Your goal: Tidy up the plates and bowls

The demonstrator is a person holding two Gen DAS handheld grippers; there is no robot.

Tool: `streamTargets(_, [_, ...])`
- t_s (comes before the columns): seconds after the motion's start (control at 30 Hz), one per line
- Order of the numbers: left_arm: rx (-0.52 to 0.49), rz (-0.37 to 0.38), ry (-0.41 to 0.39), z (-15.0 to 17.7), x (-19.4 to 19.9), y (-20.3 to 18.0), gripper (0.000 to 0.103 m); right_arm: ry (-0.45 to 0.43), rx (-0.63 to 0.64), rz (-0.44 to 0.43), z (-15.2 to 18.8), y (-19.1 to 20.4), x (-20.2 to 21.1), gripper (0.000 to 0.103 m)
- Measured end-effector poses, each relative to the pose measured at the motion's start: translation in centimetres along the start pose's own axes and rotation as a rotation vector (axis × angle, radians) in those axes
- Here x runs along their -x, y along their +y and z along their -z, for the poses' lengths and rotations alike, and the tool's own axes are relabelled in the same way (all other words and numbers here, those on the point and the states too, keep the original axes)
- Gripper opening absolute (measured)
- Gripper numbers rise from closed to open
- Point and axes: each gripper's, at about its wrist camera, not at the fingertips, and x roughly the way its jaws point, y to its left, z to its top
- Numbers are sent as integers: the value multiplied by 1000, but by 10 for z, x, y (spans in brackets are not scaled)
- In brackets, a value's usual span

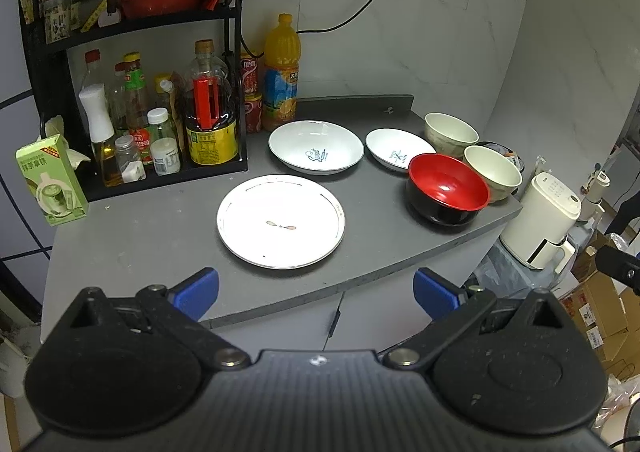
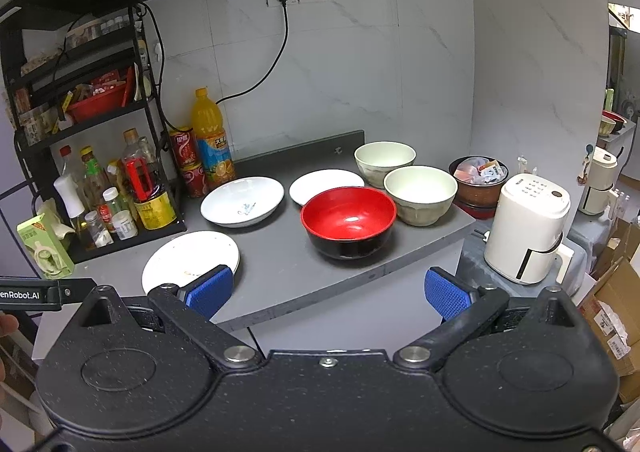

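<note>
Left gripper (image 1: 316, 294) and right gripper (image 2: 329, 292), both spread wide and empty, short of the worktop's (image 1: 160, 236) front edge; flat plate (image 1: 281, 221) nearest that edge; two deep plates (image 1: 316, 147) behind; red bowl (image 2: 348, 221) and two cream bowls (image 2: 420, 194), apparently touching, toward the right edge.

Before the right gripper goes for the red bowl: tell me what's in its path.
Nothing visible. The open right gripper is short of the counter edge, and only bare counter lies before the red bowl; the flat plate sits aside, left.
</note>
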Motion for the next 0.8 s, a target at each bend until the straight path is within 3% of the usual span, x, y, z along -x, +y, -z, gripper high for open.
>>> streamTargets(0.8, [32,-11,2,6,-6,-1,103,20,30,-16,-5,0,4,103])
